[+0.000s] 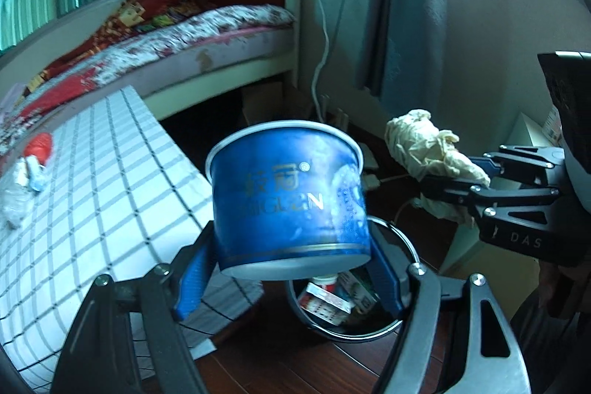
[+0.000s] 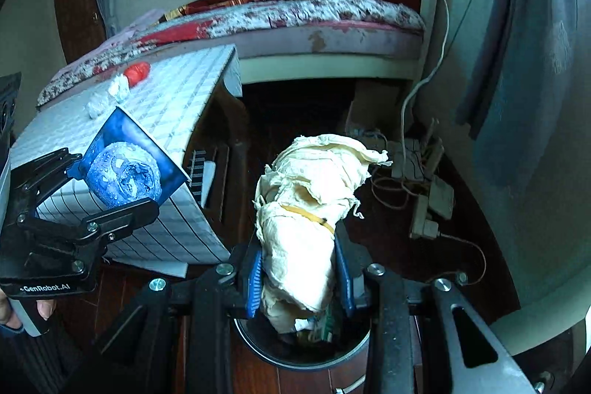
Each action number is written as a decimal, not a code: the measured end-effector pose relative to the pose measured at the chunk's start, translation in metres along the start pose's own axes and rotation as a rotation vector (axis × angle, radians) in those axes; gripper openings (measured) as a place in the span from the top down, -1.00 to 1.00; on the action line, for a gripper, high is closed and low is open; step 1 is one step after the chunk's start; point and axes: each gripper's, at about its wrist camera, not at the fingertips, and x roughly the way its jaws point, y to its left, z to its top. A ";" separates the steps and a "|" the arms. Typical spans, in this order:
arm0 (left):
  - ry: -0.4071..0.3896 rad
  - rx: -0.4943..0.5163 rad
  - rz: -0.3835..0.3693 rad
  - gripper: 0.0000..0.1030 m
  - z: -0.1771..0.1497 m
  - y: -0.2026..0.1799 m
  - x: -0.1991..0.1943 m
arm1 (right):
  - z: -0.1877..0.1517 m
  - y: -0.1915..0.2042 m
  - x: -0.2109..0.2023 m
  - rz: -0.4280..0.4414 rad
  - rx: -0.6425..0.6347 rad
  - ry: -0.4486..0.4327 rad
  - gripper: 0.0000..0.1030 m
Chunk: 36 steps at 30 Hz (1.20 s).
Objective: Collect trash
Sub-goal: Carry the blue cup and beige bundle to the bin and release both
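Note:
My left gripper (image 1: 291, 279) is shut on a blue paper cup (image 1: 288, 194) and holds it above a round black trash bin (image 1: 391, 329) on the floor; the bin holds several packets. The cup also shows in the right wrist view (image 2: 125, 168). My right gripper (image 2: 301, 277) is shut on a crumpled cream paper wad (image 2: 310, 209) bound by a rubber band, held over the bin (image 2: 258, 349). In the left wrist view the wad (image 1: 424, 146) sits to the right of the cup. More trash lies on the checked table: a red wrapper (image 1: 38, 144) and white scraps (image 2: 118, 87).
The table with a checked cloth (image 1: 92, 180) stands left of the bin. A bed (image 2: 314, 21) with a red headboard is behind. Power strips and cables (image 2: 424, 187) lie on the wooden floor to the right, by a curtain (image 1: 406, 6).

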 end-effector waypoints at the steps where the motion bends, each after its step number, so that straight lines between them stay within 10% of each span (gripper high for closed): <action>1: 0.011 0.002 -0.009 -0.47 -0.001 -0.002 0.004 | -0.004 -0.003 0.003 0.004 0.000 0.012 0.33; 23: 0.278 0.003 -0.117 -0.48 -0.039 -0.022 0.100 | -0.061 -0.024 0.093 0.097 -0.137 0.295 0.31; 28: 0.299 -0.048 -0.131 -0.96 -0.045 -0.017 0.116 | -0.076 -0.044 0.120 -0.029 -0.135 0.392 -0.80; 36: 0.304 -0.060 -0.006 -0.96 -0.060 -0.011 0.118 | -0.082 -0.059 0.123 -0.075 -0.082 0.444 -0.98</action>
